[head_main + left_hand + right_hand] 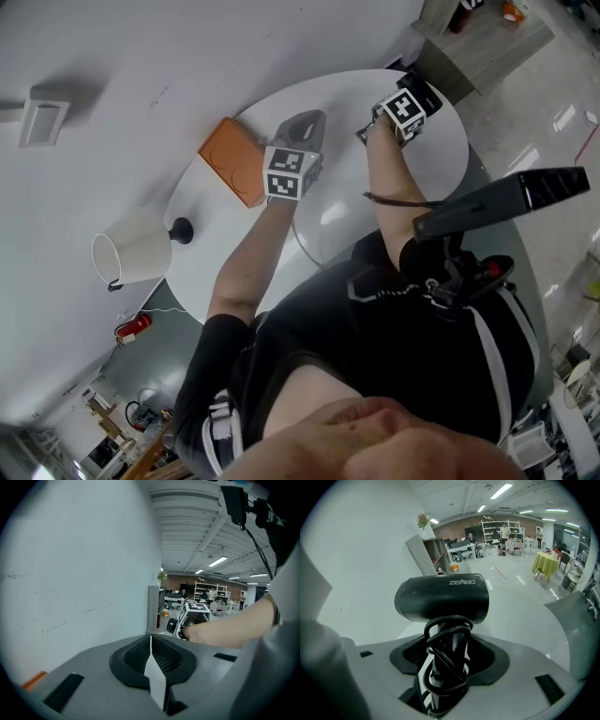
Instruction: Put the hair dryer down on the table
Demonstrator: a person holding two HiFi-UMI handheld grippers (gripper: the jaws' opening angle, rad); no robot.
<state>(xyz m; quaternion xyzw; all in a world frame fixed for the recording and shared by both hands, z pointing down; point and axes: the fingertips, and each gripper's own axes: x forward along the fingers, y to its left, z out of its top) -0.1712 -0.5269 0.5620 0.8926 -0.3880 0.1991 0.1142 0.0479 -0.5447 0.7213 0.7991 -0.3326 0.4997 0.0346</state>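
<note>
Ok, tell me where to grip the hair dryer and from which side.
Grip the hair dryer by its handle, coming from the handle's free end, as the right gripper does now. The handle is the narrow straight part, cord wound round it; the barrel sits crosswise and looks too wide for the jaws.

On the hair dryer (442, 603), the handle's lower end seems buried inside the right tool (440, 681).
</note>
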